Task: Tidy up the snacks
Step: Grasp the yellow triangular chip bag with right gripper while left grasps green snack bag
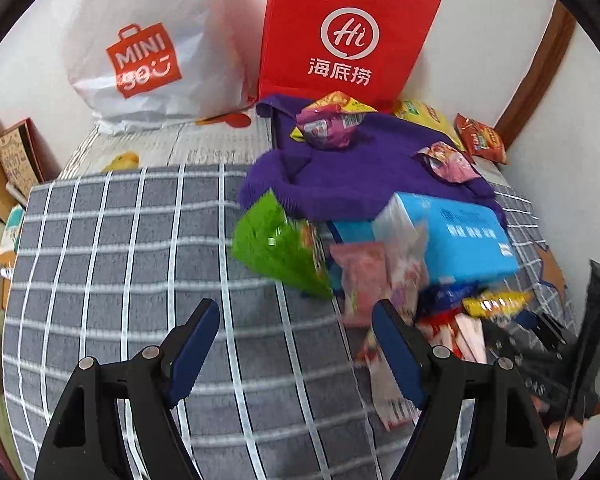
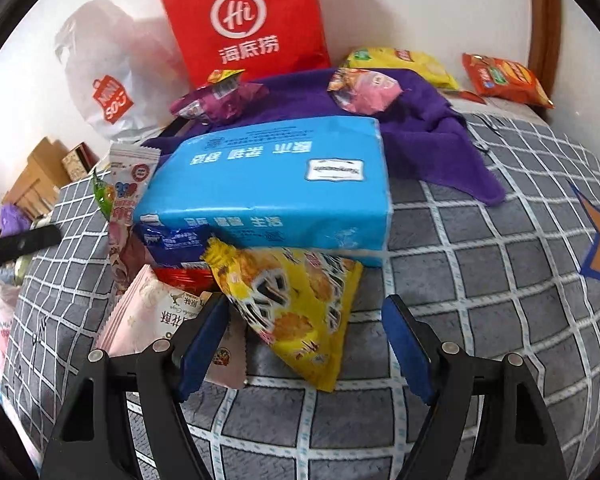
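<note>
The right gripper (image 2: pixel 306 344) hangs over the grey checked blanket (image 2: pixel 480 320) with its blue pads well apart and clamped on nothing; the lower corner of a yellow snack bag (image 2: pixel 300 304) lies between the fingers, not pressed by either. That bag leans out from under a blue tissue pack (image 2: pixel 276 184), which sits on top of the snack heap. At the heap's left edge lie a pale pink packet (image 2: pixel 148 312), a dark blue wrapper (image 2: pixel 172 240) and a white-and-pink sachet (image 2: pixel 128 184).

The left gripper (image 1: pixel 296 344) is likewise open and empty above bare blanket, with the heap just to its right; a green bag (image 1: pixel 280 248) lies at the heap's near left side.

Behind the tissue pack spreads a purple cloth (image 2: pixel 428 136), carrying a magenta packet (image 2: pixel 216 100) and a pink packet (image 2: pixel 364 88). Further back, a yellow chip bag (image 2: pixel 404 62) and an orange bag (image 2: pixel 504 80) lie near the wall. A red paper bag (image 2: pixel 244 24) and a white shopping bag (image 2: pixel 104 76) stand against the wall.
</note>
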A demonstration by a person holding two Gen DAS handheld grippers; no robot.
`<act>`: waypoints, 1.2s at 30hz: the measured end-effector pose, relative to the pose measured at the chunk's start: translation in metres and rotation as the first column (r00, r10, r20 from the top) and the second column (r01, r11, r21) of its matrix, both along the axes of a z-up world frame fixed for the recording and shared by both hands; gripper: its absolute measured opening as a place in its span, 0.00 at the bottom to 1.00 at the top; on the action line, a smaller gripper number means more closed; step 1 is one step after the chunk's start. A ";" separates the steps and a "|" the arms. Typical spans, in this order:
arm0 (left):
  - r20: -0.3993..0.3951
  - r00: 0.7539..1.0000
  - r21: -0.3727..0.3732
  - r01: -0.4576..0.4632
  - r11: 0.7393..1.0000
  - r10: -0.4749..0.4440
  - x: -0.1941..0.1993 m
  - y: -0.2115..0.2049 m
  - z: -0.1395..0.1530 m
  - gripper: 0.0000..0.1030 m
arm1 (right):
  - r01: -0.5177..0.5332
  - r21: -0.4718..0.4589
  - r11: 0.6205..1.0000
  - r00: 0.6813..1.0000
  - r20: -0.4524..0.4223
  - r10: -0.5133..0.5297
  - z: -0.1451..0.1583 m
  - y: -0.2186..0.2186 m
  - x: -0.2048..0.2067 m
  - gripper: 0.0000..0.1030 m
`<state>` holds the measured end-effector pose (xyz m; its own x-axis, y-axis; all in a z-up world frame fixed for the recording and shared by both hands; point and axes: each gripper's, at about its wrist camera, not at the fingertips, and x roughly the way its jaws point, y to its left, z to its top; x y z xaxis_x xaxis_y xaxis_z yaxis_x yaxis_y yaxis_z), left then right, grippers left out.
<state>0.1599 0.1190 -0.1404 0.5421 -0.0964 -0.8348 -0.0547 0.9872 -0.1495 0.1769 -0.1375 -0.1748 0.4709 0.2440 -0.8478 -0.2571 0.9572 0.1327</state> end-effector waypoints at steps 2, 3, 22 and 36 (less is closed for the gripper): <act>-0.003 1.000 0.027 -0.006 1.000 0.006 0.011 -0.001 -0.003 0.75 | -0.042 0.000 0.999 0.999 0.001 0.042 -0.001 0.003 0.000 0.64; -0.006 1.000 0.039 -0.009 0.999 0.010 0.018 -0.002 -0.005 0.75 | -0.055 0.012 0.998 0.998 -0.005 0.055 0.000 0.003 0.000 0.57; -0.052 0.999 0.006 -0.007 1.000 0.007 0.057 0.003 -0.045 0.53 | 0.026 0.050 0.998 0.998 0.049 -0.029 0.023 -0.042 -0.022 0.48; -0.002 1.000 -0.040 -0.023 0.999 0.023 -0.008 0.018 -0.009 0.53 | 0.059 0.093 0.994 0.997 0.051 -0.064 0.043 -0.047 -0.046 0.47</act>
<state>0.1517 0.1370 -0.1496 0.5431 -0.1172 -0.8314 -0.0775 0.9790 -0.1886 0.1311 -0.1841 -0.1314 0.5317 0.2883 -0.7964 -0.2071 0.9560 0.2078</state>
